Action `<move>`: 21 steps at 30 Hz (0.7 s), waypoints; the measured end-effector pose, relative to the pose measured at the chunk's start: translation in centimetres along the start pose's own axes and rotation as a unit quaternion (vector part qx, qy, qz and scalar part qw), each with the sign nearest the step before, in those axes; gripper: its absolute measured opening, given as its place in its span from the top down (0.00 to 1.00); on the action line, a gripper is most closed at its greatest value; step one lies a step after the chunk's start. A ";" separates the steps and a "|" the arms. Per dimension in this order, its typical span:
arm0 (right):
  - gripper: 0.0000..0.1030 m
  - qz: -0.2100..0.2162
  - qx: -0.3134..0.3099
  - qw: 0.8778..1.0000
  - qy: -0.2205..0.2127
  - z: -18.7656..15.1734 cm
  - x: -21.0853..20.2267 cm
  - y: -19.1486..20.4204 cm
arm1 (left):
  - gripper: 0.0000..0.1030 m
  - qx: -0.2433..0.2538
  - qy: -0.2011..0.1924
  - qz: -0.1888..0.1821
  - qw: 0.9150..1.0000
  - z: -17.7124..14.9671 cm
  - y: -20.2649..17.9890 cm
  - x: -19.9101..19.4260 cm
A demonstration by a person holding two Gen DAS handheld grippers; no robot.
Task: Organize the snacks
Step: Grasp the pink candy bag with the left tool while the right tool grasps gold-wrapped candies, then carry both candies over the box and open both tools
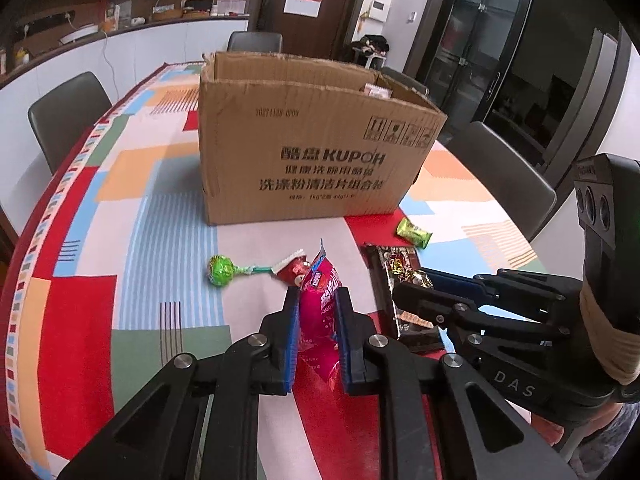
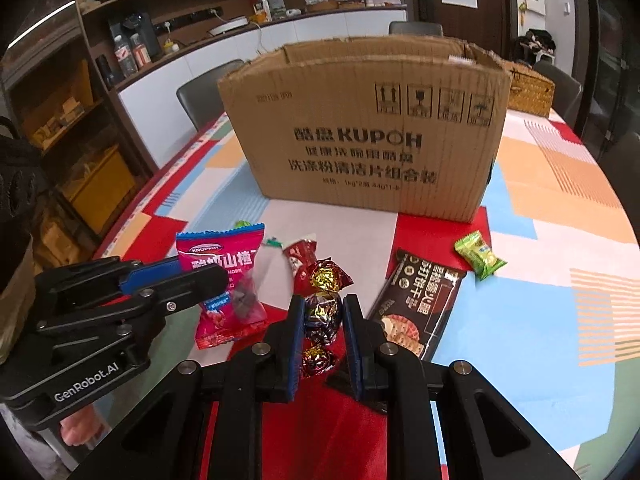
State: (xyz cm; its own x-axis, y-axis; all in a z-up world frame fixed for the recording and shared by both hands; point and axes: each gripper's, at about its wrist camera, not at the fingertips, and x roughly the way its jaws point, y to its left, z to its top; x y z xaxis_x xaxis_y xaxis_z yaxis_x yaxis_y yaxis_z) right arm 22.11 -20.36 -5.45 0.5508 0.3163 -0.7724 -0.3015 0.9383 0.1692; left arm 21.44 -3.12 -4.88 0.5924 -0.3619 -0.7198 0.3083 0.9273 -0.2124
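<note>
Left to right across the near half of the table (image 1: 168, 208), in front of the box (image 1: 312, 152):

**Lollipop** (image 1: 219, 270). Green head, stick pointing right toward a small red sachet (image 1: 291, 270); both lie loose on the cloth, untouched.

**Left gripper** (image 1: 318, 308). Fingers narrow, closed on the pink packet (image 1: 320, 304). The packet's long axis runs along the fingers, its serrated top end pointing ahead to the box. It is glossy film, soft and creased; the right wrist view shows a clear window (image 2: 244, 292) with dark pieces inside.

**Right gripper** (image 2: 322, 316). Fingers narrow, pressed on both flanks of the foil candy (image 2: 322, 312), a crinkled twist-wrap in red, gold and silver. Its long axis likewise runs along the fingers, one twisted end ahead of the tips, the other back between the fingers.

**Cracker pack** (image 2: 420, 304). Dark, flat, oblong, lying just right of the right gripper, long axis angled toward the box's near right corner.

**Green candy** (image 2: 480, 255). Small pillow pack beyond the cracker pack, near that same corner.

The governing relation: the open-topped box stands straight ahead of both grippers, its near wall rising between fingertips and opening. Both loads probably need lifting over that rim; neither arm looks clearly nearer.
</note>
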 end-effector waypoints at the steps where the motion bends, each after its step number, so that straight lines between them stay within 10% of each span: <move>1: 0.80 0.000 0.000 1.000 -0.003 0.1 -0.2 0.1 | 0.83 0.000 -0.003 0.000 1.000 0.1 0.0 -0.2; 21: 0.80 -0.007 -0.007 0.995 -0.098 6.3 -5.0 0.8 | 0.83 0.028 -0.098 0.014 0.995 7.3 -0.6 -4.8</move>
State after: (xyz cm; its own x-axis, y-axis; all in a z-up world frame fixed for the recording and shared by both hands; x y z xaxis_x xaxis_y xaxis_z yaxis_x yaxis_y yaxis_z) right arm 23.98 -20.31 2.42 0.6960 0.3258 -0.6399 -0.3032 0.9411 0.1495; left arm 23.83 -2.68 3.50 0.7328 -0.3535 -0.5813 0.3276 0.9322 -0.1539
